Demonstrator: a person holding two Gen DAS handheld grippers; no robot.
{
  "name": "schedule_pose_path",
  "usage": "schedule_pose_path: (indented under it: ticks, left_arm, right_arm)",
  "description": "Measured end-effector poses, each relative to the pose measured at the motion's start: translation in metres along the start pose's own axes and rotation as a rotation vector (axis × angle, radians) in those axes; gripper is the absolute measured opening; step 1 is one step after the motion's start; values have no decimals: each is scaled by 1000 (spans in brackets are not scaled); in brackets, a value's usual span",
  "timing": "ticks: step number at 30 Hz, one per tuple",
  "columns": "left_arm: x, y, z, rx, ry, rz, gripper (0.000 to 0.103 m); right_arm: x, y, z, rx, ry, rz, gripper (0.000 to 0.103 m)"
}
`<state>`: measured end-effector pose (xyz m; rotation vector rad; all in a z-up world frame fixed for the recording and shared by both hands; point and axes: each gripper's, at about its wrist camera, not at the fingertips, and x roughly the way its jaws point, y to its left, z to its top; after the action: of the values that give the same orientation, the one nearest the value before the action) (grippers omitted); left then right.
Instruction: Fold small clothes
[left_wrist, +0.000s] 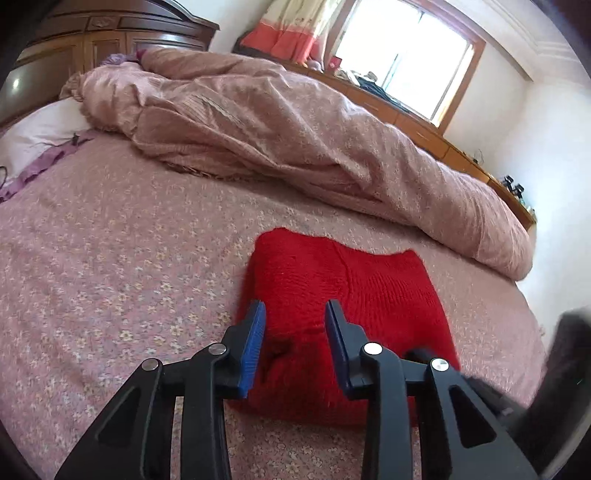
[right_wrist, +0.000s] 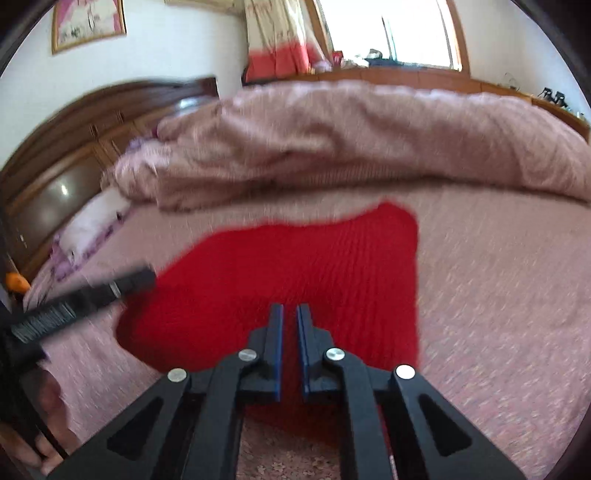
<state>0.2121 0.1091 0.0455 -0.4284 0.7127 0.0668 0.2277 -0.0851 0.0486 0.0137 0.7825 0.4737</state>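
A red knitted garment (left_wrist: 343, 295) lies folded flat on the bed with the pink flowered sheet (left_wrist: 110, 266). My left gripper (left_wrist: 295, 314) is open and empty, its blue pads just above the garment's near left corner. In the right wrist view the same red garment (right_wrist: 295, 269) fills the middle. My right gripper (right_wrist: 290, 317) hovers over its near edge with the jaws nearly closed, a narrow gap between the pads and nothing in it. The left gripper's black body (right_wrist: 81, 299) shows at the garment's left edge.
A bunched pink quilt (left_wrist: 295, 122) lies along the far side of the bed. A white pillow (left_wrist: 40, 129) and a dark wooden headboard (left_wrist: 110, 33) are at the left. A wooden cabinet (left_wrist: 424, 125) runs under the window (left_wrist: 406, 55). The bed's edge is at the right.
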Motion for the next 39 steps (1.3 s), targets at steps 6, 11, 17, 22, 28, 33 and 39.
schedule_pose_path:
  ticks: [6,11,17,22,28,33,39]
  left_arm:
    - [31,0,-7,59,90,78,25]
    - [33,6,-6,23,109,59,25]
    - [23,17,-17,47,95,-29,29]
    - [16,33,-24,19,154,-21,52]
    - [-5,48,-15,0,81,-106,58]
    - [32,53,12,-115,293,-321,59]
    - [49,48,16,-135,335,-279,65]
  right_arm:
    - [13,-12,-34,59,-85,37,5]
    - [16,-8,-33,34,-86,14,4]
    - [15,-11,-37,34,-103,18,4]
    - [13,-16,-40,52,-113,42,4]
    - [10,-27,-41,95,-140,119,4]
    - [5,-51,-44,204,-186,286,4]
    - [-12,-28,-33,98,-206,317,83]
